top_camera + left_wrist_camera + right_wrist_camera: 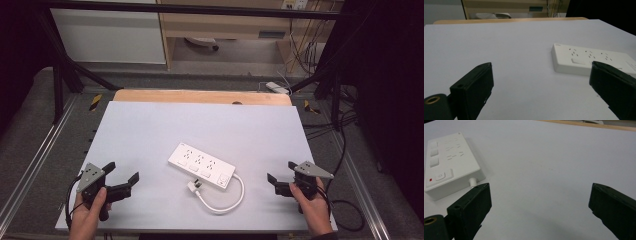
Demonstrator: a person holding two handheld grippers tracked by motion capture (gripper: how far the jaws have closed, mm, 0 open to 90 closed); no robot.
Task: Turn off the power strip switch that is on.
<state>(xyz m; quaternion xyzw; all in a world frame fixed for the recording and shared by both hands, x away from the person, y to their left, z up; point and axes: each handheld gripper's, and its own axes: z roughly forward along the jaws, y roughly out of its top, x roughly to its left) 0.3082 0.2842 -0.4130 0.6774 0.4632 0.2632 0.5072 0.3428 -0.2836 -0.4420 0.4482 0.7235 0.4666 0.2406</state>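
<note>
A white power strip [201, 166] lies slantwise in the middle of the white table [165, 130], its short white cable [230, 205] looping round to a plug [195, 186] beside it. My left gripper [120, 171] hovers near the front left corner, held in a hand, jaws open and empty. In the left gripper view [540, 82] the power strip [591, 60] lies ahead to the right. My right gripper [281, 171] is at the front right, open and empty. In the right gripper view [540, 202] the strip [446, 162] sits at upper left, switch end nearest.
The table's wooden far edge [200, 96] shows beyond the white top. A black metal frame [60, 75] and dark floor surround the table. Cables [345, 210] trail off the front right corner. A cabinet [225, 25] stands behind.
</note>
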